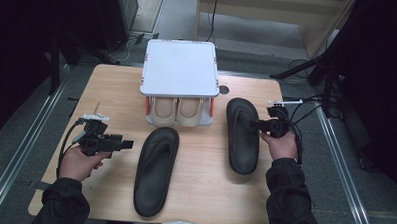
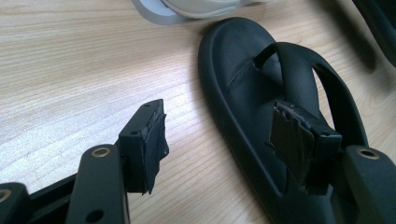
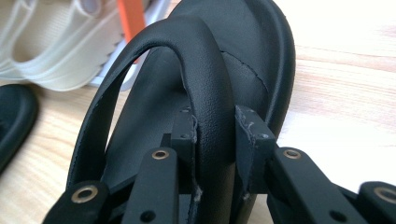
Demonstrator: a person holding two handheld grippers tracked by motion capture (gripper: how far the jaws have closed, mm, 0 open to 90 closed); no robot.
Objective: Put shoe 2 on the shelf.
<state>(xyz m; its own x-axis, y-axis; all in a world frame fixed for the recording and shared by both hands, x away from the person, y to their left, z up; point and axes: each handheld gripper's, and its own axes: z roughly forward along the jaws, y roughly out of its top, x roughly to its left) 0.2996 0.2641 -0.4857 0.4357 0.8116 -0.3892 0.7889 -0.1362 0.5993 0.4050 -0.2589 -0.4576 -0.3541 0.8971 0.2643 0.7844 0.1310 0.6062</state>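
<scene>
Two black flip-flops lie on the wooden table (image 1: 112, 84). The left flip-flop (image 1: 157, 170) (image 2: 252, 84) lies flat, toe toward the far side. My left gripper (image 1: 129, 145) (image 2: 222, 135) hovers just left of it, open, with nothing between its jaws; one jaw hangs over the sole near the strap. The right flip-flop (image 1: 241, 136) lies to the right of the rack. My right gripper (image 1: 252, 125) (image 3: 215, 135) reaches in from its right side and is shut on the flip-flop's strap (image 3: 205, 84), with a pad on each side of the band.
A white shoe rack (image 1: 180, 66) stands at the table's far middle. A pair of beige slippers (image 1: 176, 111) (image 3: 56, 46) sits under its top, with orange posts (image 3: 133, 18) at the sides. Cables trail from both grippers. Floor rails run along both table sides.
</scene>
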